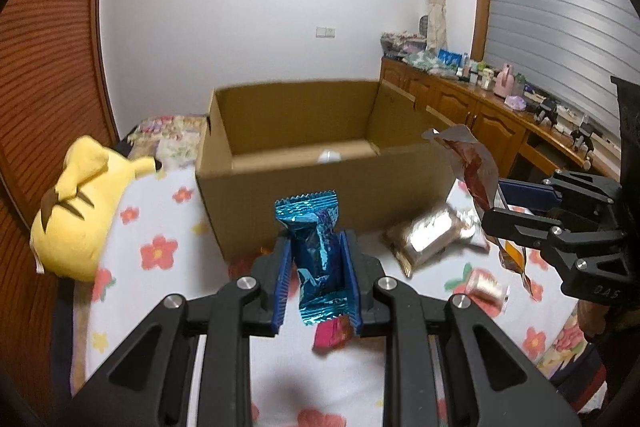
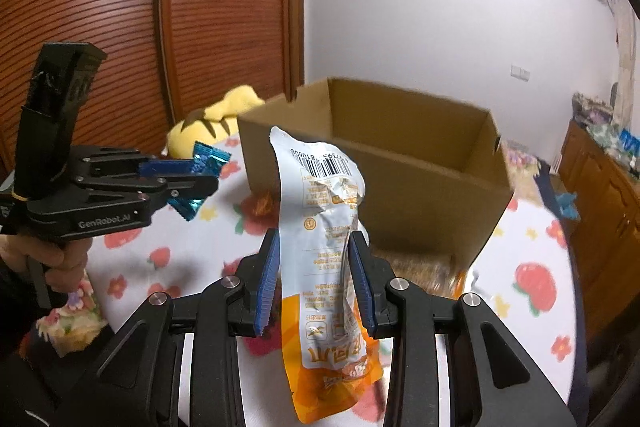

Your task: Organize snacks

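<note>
Left gripper (image 1: 316, 267) clamped on blue foil candy (image 1: 314, 251), frame centre. Right gripper (image 2: 314, 279) clamped on white-and-orange snack pouch (image 2: 324, 267), lower centre. Open cardboard box (image 1: 280, 163) just behind, on floral bedsheet (image 1: 152, 227).

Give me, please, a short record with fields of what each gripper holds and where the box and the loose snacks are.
left gripper: shut on a blue foil snack
right gripper: shut on a white and orange pouch
cardboard box: open, on the flowered sheet, beyond both grippers
in box: one small pale item, unclear
loose snacks: gold packet beside the box, pink packet under the left gripper
yellow plush toy: left of box
</note>
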The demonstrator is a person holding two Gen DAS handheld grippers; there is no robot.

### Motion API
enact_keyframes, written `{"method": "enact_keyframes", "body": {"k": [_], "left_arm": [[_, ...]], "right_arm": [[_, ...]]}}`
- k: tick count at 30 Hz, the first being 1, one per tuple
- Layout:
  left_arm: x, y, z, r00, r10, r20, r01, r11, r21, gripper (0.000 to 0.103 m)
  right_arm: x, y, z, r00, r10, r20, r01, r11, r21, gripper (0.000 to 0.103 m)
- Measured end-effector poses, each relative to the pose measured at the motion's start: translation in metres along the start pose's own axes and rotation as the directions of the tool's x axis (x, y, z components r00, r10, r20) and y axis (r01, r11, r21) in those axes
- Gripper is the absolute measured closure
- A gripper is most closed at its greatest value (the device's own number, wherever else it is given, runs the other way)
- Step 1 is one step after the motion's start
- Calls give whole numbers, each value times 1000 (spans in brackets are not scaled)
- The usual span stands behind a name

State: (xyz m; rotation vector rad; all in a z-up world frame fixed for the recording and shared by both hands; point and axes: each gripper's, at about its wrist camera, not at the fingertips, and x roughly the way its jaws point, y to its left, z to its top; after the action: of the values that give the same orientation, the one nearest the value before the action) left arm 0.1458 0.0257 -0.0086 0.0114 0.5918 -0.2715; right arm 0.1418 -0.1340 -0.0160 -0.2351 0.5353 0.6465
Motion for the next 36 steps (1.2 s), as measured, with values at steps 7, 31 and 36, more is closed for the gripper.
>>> {"method": "enact_keyframes", "body": {"k": [7,31,36], "left_arm": [[7,-1,46,999,-5,45,3,1000,31,81],[104,13,92,998,57,-33,-54,996,76,80],[112,16,91,997,58,-42,-55,996,73,80]], "right_arm": [[-5,-11,48,998,-24,62,27,999,-45,69],[95,-74,116,998,-55,-21,52,993,-107,69],[114,-83,109,996,-61,-70,56,995,-85,69]]}}
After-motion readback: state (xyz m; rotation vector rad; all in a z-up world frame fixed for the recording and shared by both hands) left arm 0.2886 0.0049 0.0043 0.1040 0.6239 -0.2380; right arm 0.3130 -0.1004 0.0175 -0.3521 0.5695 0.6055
